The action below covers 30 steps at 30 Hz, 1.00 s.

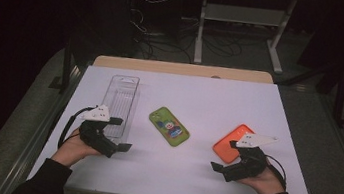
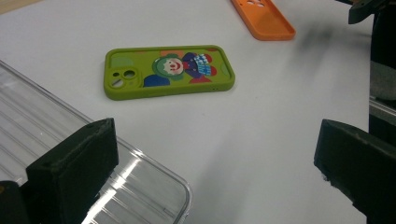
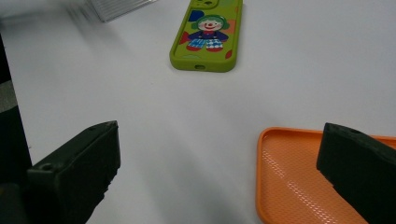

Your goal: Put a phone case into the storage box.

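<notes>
My white table (image 1: 190, 170) carries three cases. The clear tray-like case (image 1: 121, 103) lies far left, its near end just beside my left tongs (image 1: 122, 136), whose jaws stand spread and hold nothing. The orange case (image 1: 232, 143) lies hollow side up under my right tongs (image 1: 223, 168), also spread wide; only the right gripper view shows its textured inside. Between them rests the green clown case (image 1: 169, 126), untouched.

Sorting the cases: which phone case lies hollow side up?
The orange phone case, beside the right gripper; its textured inside shows, while the green one shows its printed back.
</notes>
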Each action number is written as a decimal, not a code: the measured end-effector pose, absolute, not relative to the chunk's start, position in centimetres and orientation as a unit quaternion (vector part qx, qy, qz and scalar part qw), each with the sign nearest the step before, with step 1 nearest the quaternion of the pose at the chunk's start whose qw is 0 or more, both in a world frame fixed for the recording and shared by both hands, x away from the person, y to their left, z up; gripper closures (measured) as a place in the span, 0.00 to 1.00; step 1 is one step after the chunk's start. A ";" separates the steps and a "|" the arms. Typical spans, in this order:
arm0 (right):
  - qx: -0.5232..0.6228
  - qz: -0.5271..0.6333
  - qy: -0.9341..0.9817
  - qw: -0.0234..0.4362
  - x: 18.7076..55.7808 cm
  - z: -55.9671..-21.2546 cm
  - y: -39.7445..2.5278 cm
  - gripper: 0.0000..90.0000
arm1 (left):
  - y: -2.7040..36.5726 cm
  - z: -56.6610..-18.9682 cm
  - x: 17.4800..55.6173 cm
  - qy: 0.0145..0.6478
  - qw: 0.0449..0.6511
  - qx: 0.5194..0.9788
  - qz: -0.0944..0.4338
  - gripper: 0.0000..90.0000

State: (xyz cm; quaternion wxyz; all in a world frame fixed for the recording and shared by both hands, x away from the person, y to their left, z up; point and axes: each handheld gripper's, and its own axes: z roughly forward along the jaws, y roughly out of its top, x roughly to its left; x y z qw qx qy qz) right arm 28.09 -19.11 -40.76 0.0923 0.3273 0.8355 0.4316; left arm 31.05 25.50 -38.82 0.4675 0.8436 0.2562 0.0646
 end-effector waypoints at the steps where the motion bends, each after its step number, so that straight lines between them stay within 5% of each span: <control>1: 0.327 0.432 0.836 0.093 28.1 -40.8 -19.1 0.00 | 25.5 -38.8 31.1 0.256 0.467 0.844 0.063 0.00; 18: 0.341 0.413 0.838 0.101 30.2 -40.0 -19.0 0.00 | 25.6 -38.6 31.1 0.257 0.474 0.840 0.062 0.00; 24: 0.353 0.399 0.840 0.103 31.2 -39.8 -18.8 0.07 | 25.6 -38.6 31.1 0.257 0.473 0.841 0.060 0.00; 30: 0.377 0.367 0.846 0.089 32.7 -40.2 -18.6 0.25 | 25.5 -38.7 31.1 0.257 0.475 0.840 0.059 0.00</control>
